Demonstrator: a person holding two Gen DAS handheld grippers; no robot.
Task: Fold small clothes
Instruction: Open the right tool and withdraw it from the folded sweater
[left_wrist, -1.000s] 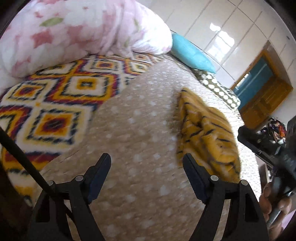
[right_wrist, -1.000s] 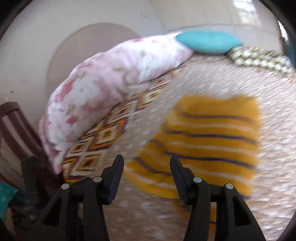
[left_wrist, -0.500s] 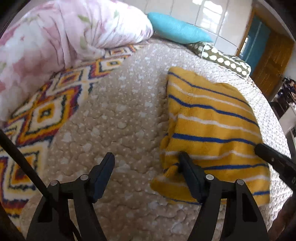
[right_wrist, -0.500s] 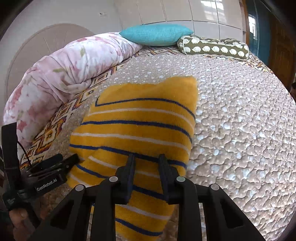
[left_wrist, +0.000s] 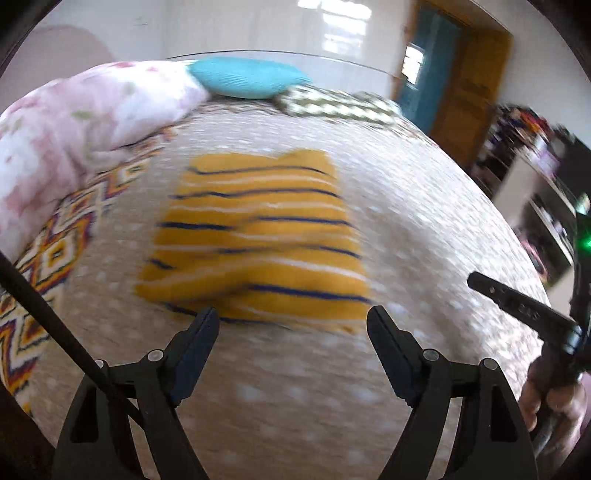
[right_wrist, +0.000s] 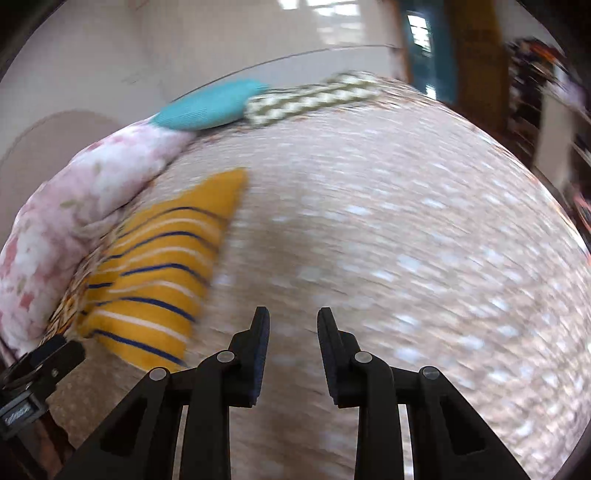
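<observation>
A folded yellow sweater (left_wrist: 255, 240) with blue and white stripes is lying on the beige dotted bedspread (left_wrist: 424, 221), left of the bed's middle and near a pink floral duvet (left_wrist: 74, 122). The left gripper (left_wrist: 291, 325) is hovering just short of the sweater's near edge, its fingers spread wide and holding nothing. The right gripper (right_wrist: 293, 328) is hanging over bare bedspread to the right of the sweater, its fingers parted narrowly and empty. A teal pillow (left_wrist: 247, 77) and a green patterned bolster (left_wrist: 332, 105) are sitting at the far end. Both views are motion-blurred.
</observation>
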